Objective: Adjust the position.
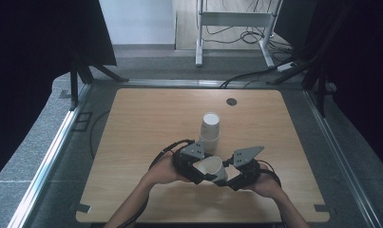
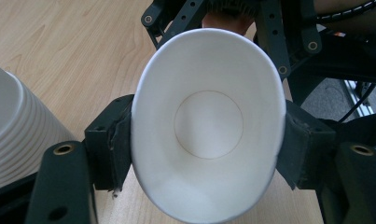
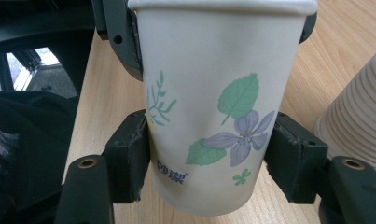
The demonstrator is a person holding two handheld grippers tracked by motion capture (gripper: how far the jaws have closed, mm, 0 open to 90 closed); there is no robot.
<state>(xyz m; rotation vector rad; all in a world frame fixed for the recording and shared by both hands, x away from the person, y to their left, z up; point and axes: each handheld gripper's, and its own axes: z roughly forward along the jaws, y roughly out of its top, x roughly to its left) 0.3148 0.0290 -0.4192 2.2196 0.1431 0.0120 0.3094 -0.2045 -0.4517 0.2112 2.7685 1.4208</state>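
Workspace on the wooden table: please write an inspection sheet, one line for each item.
Surface: light wooden table, with a dark round grommet near the far edge.
Job's things: white paper cup with flower print, held on its side; stack of white paper cups upside down behind it.
Clutter: nothing seen.
Grippers: left gripper pinches the cup's rim into an oval; right gripper clamps its lower wall.
Cables: black cable trails from the left gripper; more cables on the floor.
Surroundings: grey carpet, black curtains, white metal frame.

Wood table (image 1: 141, 128) w/ stack of upside-down paper cups (image 1: 210, 127) on it, near centre.
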